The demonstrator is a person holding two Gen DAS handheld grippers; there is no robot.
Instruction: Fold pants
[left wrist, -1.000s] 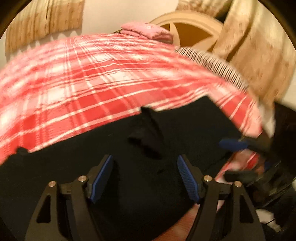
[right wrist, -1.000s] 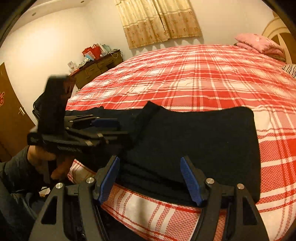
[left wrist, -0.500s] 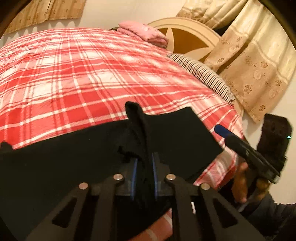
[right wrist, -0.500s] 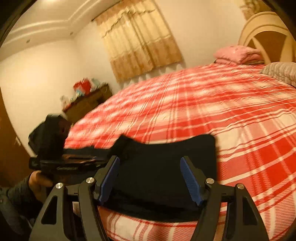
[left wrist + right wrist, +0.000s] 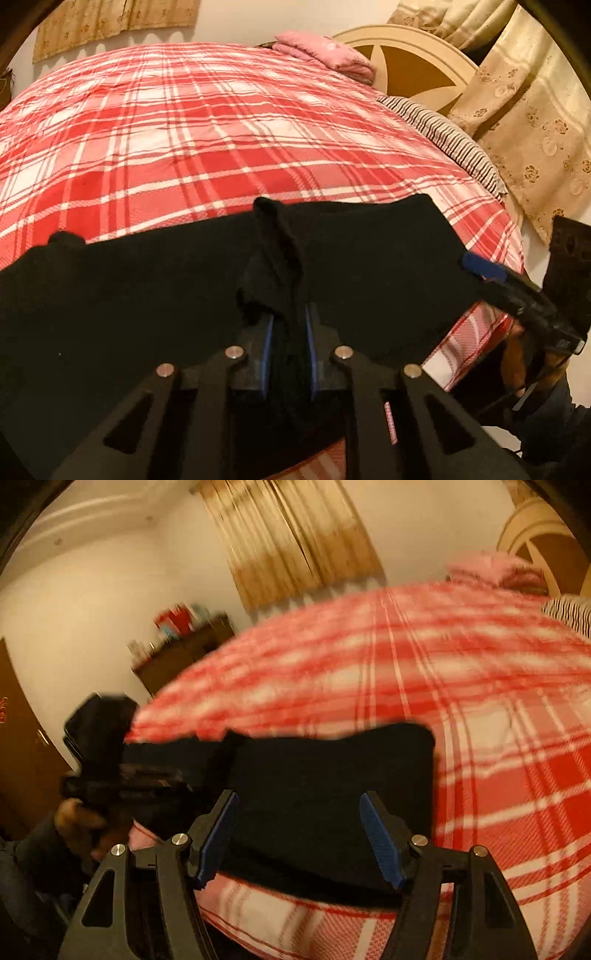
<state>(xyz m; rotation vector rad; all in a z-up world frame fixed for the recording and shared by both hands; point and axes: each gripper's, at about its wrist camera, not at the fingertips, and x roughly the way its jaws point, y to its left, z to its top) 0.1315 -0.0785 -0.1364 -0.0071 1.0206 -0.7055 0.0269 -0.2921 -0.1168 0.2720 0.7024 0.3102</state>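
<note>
Pants (image 5: pixel 369 266), black, lie on the near edge of the red-and-white plaid bedspread (image 5: pixel 207 122); their long axis runs across the bed's near edge, side to side in both wrist views, one end reaching toward the left of the left wrist view and the other ending in a squared corner on the right; part of the cloth hangs over the bed's edge toward the cameras; the left gripper (image 5: pixel 288 354) has its 2 blue-padded fingers pressed together on a raised ridge of the black cloth near the middle of the garment, the pinched fold standing up in a peak just ahead of the fingertips; in the right wrist view the same gripper (image 5: pixel 147 775) shows at the left, blurred, lying against the pants' edge; the right gripper (image 5: pixel 299 834) is spread wide, its blue pads (image 5: pixel 218 834) set apart with the black cloth showing between them; whether the pads touch the cloth cannot be told; in the left wrist view it (image 5: pixel 484 267) sits at the pants' right end, 1 blue tip over the cloth; a pink folded bundle (image 5: pixel 328 55) and a striped pillow (image 5: pixel 443 144) lie near the headboard (image 5: pixel 413 62); curtains (image 5: pixel 532 140) hang on the right
</note>
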